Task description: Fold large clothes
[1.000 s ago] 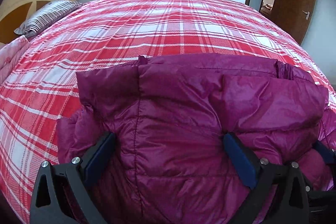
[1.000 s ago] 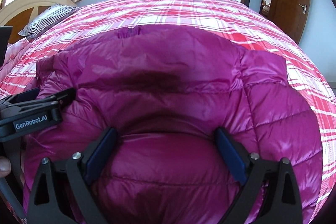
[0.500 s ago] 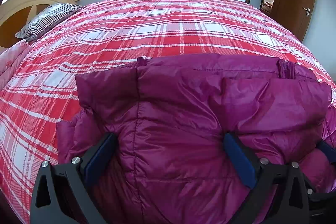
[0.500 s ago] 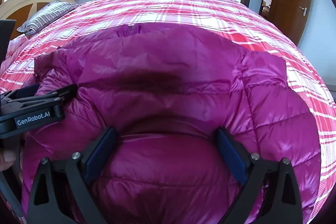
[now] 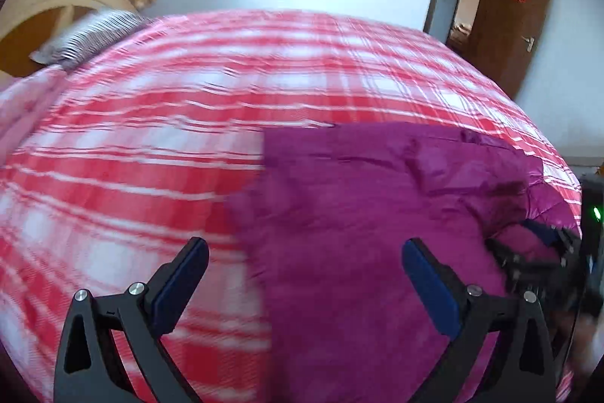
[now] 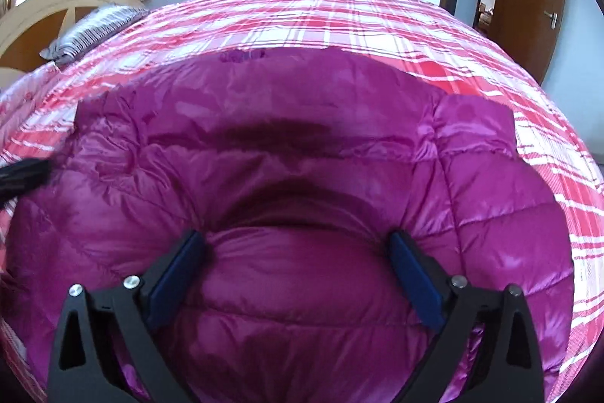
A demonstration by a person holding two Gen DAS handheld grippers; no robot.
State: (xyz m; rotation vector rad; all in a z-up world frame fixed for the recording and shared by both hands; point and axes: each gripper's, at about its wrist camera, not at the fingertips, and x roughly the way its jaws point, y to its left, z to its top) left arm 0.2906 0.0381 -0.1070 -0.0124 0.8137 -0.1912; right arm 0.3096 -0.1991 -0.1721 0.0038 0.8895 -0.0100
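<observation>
Your left tongs [image 5: 302,284] gape wide, empty; right tongs [image 6: 298,270] wide, pressing the jacket [image 6: 287,176] mid-frame on the bed [image 6: 339,21]. Risk: puffy filling springs back, undoing the fold.

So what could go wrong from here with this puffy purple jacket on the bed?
1. The right gripper is open, merely straddling a puffed bulge of the down jacket; the slick, springy padding could pop the fold open.
2. The left gripper is open too, half over the plaid bedspread, so nothing pins the jacket's left edge.
3. The left wrist view is motion-blurred; a fast swing might snag or drag the fabric.
</observation>
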